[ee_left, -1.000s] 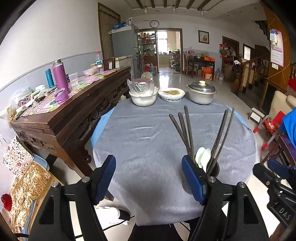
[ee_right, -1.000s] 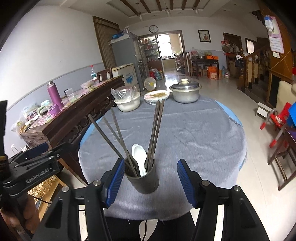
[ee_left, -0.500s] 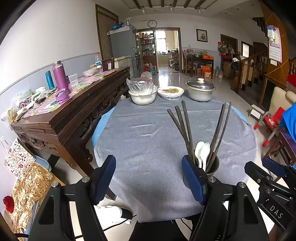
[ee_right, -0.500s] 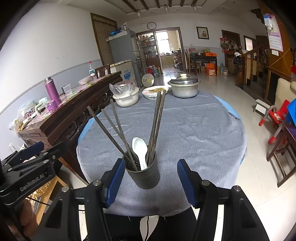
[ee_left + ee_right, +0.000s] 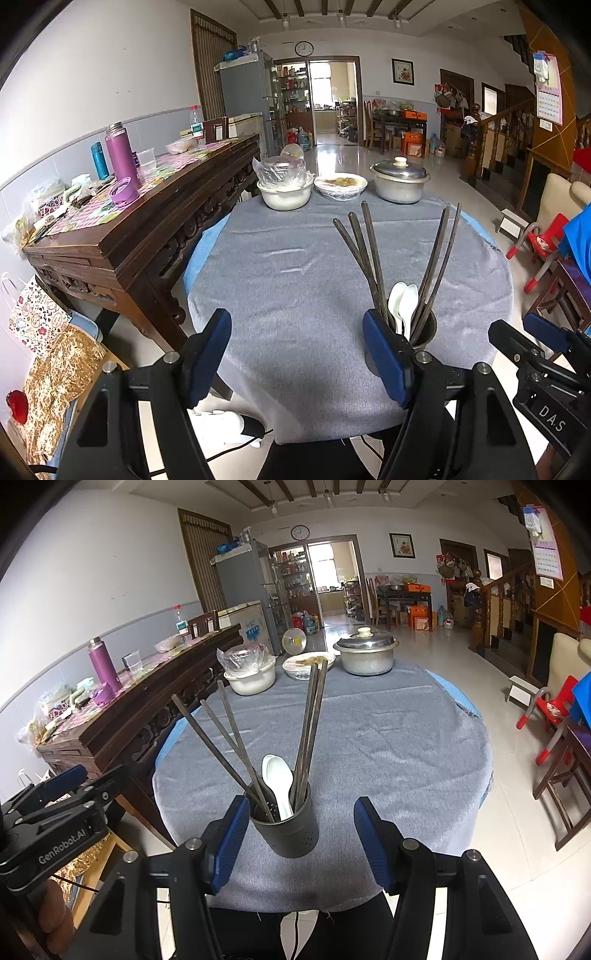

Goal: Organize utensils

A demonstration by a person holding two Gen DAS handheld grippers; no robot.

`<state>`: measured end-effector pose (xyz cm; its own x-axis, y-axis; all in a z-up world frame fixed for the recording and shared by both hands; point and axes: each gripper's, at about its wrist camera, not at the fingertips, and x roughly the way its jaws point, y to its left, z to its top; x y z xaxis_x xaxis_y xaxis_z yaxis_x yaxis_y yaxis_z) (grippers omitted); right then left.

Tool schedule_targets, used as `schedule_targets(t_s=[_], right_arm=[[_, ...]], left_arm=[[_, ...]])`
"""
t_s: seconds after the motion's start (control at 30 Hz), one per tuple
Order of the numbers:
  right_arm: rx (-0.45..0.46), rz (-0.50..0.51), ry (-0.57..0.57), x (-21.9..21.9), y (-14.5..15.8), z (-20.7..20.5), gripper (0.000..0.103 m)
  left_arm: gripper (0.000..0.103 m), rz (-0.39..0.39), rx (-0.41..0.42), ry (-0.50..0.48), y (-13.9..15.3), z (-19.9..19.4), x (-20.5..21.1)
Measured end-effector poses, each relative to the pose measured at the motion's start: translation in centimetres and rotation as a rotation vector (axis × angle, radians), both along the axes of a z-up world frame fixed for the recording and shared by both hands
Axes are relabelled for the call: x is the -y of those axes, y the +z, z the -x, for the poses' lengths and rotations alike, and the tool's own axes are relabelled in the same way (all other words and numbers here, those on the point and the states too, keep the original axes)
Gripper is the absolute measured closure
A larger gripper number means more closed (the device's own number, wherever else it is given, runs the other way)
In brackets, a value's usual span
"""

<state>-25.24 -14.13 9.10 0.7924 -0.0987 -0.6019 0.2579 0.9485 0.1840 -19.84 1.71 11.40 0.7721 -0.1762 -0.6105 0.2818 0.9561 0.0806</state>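
grey table (image 5: 388, 738): both tools wide open, holding nothing.

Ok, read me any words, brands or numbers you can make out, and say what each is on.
"GenRobot.AI": on the left gripper body, in the right wrist view.
"D A S": on the right gripper body, in the left wrist view.
Wall calendar, clock, freezer marking, bottle label: too small to read.

Bright, even daylight fills both views, strongest from the doorway (image 5: 330, 96) at 12 o'clock, which is blown out white. The floor (image 5: 436, 653) beyond the counter shows glare. Fisheye bending curves walls, with black corners. Everything is sharp; shadows are soft.
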Motion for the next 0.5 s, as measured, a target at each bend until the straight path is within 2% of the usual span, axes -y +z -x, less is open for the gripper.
schedule_targets(t_s=[0.5], right_arm=[[0.026, 0.020, -0.006, -0.25, 0.97, 0.09, 0.040]], left_arm=[[0.029, 0.000, -0.004, -0.002, -0.08, 0.00, -0.09]])
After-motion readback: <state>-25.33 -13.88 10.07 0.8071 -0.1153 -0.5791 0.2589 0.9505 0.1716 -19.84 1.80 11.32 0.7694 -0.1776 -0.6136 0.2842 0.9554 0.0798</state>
